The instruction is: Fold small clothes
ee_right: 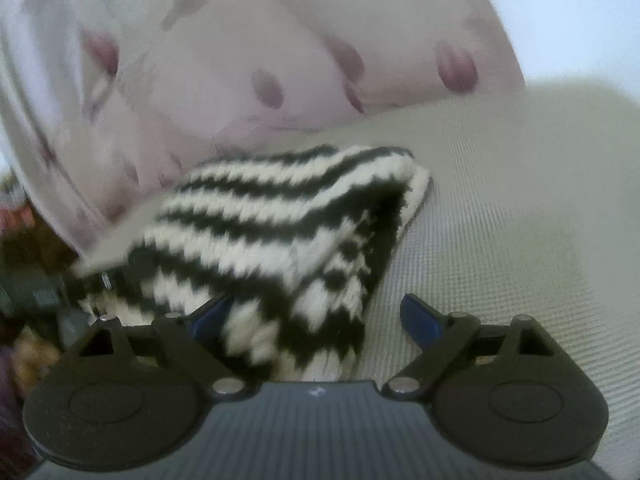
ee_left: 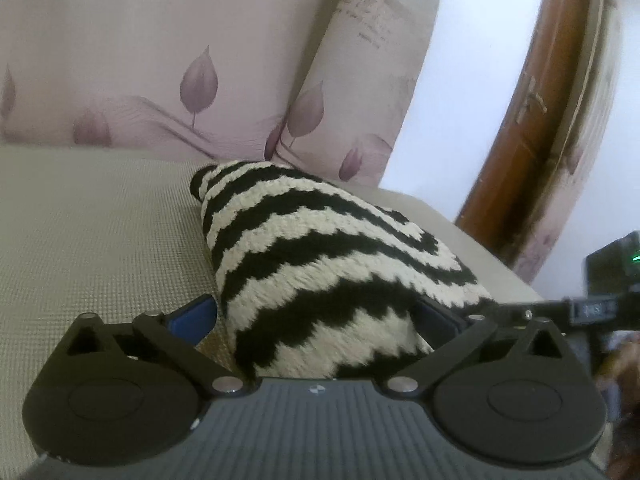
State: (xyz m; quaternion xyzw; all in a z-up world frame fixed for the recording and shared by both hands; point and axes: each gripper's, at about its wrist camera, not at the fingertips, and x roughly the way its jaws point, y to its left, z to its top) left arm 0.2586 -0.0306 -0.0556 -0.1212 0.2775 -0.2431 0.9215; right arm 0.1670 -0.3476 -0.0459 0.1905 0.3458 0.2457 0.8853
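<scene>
Between both spread tools (ee_left: 320,320) (ee_right: 316,316), striped knit (ee_left: 320,264), near end hidden, right view blurred.

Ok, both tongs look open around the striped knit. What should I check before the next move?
1. Left tongs open: ok, blue pads wide apart.
2. Right tongs open: ok, pads spread.
3. Striped knit free of the left pads: cannot tell, its near edge hides the right-hand pad.
4. Knit resting on the beige mat: ok.
5. Fold neat and flat: not ok, the knit stands bunched up.
6. Right view sharp enough to judge edges: not ok, blurred.
</scene>
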